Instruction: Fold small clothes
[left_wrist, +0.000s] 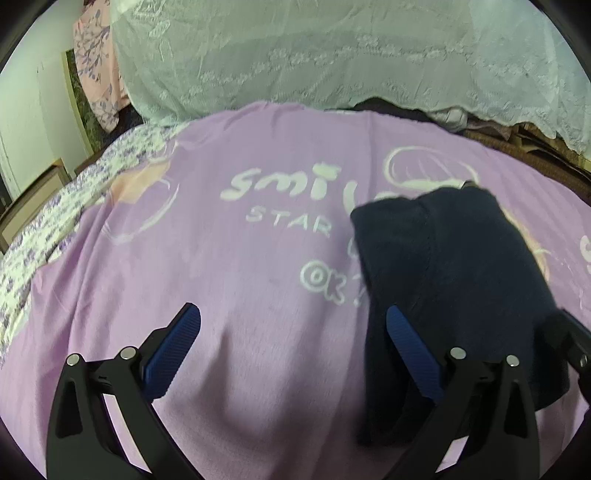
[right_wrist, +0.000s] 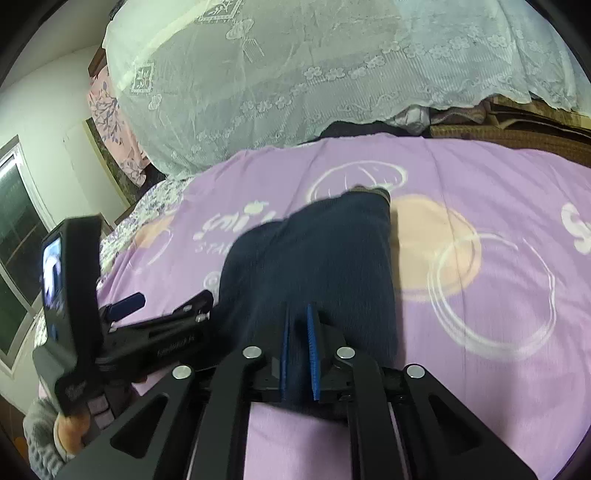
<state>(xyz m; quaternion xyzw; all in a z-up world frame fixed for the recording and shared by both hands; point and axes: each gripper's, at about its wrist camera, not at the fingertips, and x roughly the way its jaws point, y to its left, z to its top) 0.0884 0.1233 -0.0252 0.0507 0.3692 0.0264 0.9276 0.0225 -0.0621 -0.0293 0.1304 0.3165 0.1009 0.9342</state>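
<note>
A dark navy garment (left_wrist: 454, 266) lies folded in a long strip on the purple blanket (left_wrist: 229, 266). My left gripper (left_wrist: 291, 310) hangs open and wide above the blanket; its right finger (left_wrist: 410, 350) overlaps the garment's left edge, and nothing sits between the pads. In the right wrist view the garment (right_wrist: 314, 251) runs away from my right gripper (right_wrist: 299, 314). The blue pads stand a narrow gap apart, with the garment's near edge between them and no visible pinch. The left gripper (right_wrist: 166, 302) shows there, beside the garment's left side.
A white lace cover (left_wrist: 332, 55) drapes a tall pile behind the blanket. A floral sheet (left_wrist: 40, 229) borders the left, and a brown woven mat (right_wrist: 517, 136) lies at the back right. A hand in a grey sleeve (right_wrist: 62, 428) holds the left gripper. A window (right_wrist: 14, 229) is at the far left.
</note>
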